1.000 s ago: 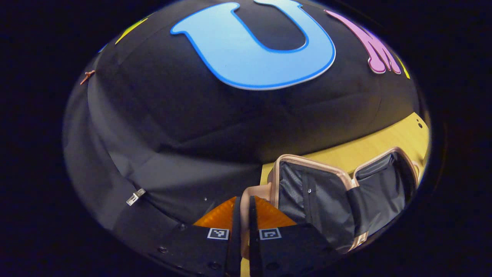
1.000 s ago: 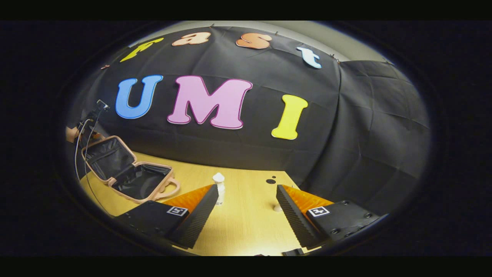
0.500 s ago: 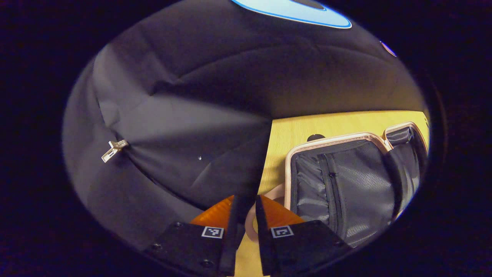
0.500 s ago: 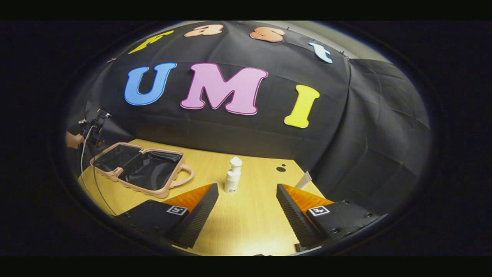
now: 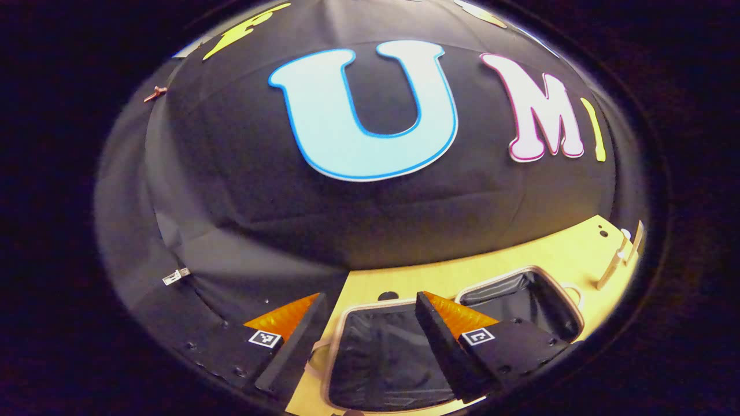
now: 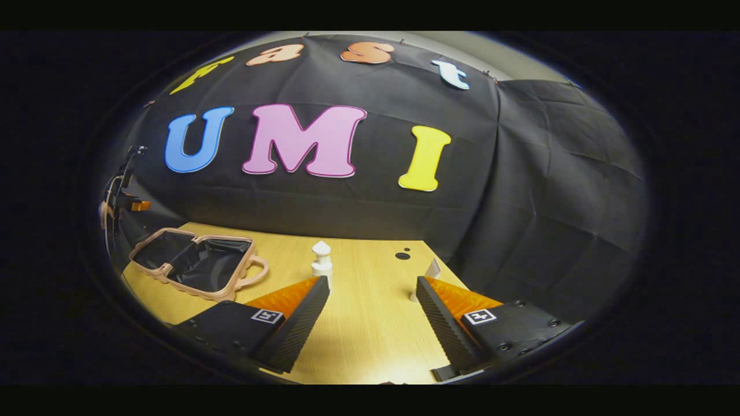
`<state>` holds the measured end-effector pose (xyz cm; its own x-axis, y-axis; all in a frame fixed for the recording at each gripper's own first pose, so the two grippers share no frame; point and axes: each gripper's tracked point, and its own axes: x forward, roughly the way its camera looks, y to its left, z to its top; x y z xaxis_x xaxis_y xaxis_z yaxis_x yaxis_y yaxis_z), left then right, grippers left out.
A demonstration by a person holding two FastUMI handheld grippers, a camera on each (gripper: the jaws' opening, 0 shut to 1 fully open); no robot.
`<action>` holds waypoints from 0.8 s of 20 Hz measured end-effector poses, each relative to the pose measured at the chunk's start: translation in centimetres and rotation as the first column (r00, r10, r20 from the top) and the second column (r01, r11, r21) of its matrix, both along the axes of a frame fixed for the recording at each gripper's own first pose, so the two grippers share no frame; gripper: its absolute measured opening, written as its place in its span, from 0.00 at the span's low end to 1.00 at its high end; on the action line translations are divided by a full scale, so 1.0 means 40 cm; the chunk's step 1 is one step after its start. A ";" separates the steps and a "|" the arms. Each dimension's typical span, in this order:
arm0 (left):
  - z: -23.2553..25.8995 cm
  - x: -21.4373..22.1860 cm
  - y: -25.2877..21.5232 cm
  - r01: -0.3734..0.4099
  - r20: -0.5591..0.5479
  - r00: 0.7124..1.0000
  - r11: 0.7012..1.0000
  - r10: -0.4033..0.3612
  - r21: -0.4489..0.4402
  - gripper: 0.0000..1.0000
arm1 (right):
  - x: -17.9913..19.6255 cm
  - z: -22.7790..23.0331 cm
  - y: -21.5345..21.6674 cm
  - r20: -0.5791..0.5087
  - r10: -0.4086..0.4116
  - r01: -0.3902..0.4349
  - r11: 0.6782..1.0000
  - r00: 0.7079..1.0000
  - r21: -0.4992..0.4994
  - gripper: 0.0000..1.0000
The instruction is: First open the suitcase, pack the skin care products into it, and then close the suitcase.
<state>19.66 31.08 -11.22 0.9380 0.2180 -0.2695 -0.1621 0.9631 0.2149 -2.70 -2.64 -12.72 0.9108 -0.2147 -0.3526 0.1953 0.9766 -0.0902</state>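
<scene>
The pink suitcase (image 5: 381, 358) lies open flat on the table, both dark-lined halves facing up with nothing in them. My left gripper (image 5: 370, 300) hovers open just above its near half, holding nothing. In the right gripper view the suitcase (image 6: 196, 263) sits at the left, with the left gripper (image 6: 130, 203) above its far end. My right gripper (image 6: 372, 284) is open low over the table. A white pump bottle (image 6: 321, 260) stands just past its left fingertip, and a white tube (image 6: 430, 270) stands by its right fingertip. Nothing lies between the fingers.
The wooden table (image 6: 358, 335) has small dark holes (image 6: 403, 255) near its far right corner, where it ends at the black cloth. In the left gripper view the bottle (image 5: 610, 268) and tube (image 5: 637, 240) stand at the far right, beyond the suitcase.
My left gripper let go of the lid's pink handle, opened wide and lifted away. The lid went down flat on the table. The right gripper stayed open and shifted only slightly.
</scene>
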 end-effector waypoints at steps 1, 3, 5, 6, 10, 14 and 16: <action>0.023 -0.003 -0.072 0.029 0.026 0.999 0.999 -0.029 -0.014 0.97 | 0.005 0.001 -0.017 0.006 0.004 -0.004 1.000 1.000 -0.005 0.97; 0.056 0.011 -0.221 0.086 0.074 0.994 0.996 -0.084 -0.021 0.97 | 0.020 -0.005 -0.061 0.013 0.017 -0.016 1.000 1.000 -0.013 0.97; 0.085 0.015 -0.365 0.142 0.119 0.983 0.990 -0.140 -0.006 0.97 | 0.032 -0.030 -0.097 0.004 0.030 -0.031 0.999 1.000 0.014 0.97; 0.091 0.017 -0.448 0.178 0.141 0.975 0.984 -0.175 -0.015 0.97 | 0.041 -0.047 -0.110 -0.003 0.043 -0.043 0.999 0.999 0.032 0.97; 0.021 0.014 -0.806 0.337 0.179 0.933 0.934 -0.313 -0.121 0.97 | 0.076 -0.128 -0.182 -0.030 0.063 -0.061 0.997 0.998 0.052 0.97; -0.130 0.021 -1.050 0.426 0.154 0.903 0.887 -0.402 -0.180 0.98 | 0.128 -0.205 -0.256 -0.054 0.057 -0.054 0.997 0.997 0.062 0.97; -0.220 0.022 -1.125 0.442 0.114 0.897 0.874 -0.427 -0.204 0.98 | 0.147 -0.252 -0.284 -0.078 0.054 -0.049 0.997 0.996 0.063 0.97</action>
<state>20.54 -13.94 -20.02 0.9412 -0.2727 -0.1997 0.2771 0.9608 -0.0058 3.18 -14.01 -22.79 0.8889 -0.1439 -0.4350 0.1388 0.9894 -0.0435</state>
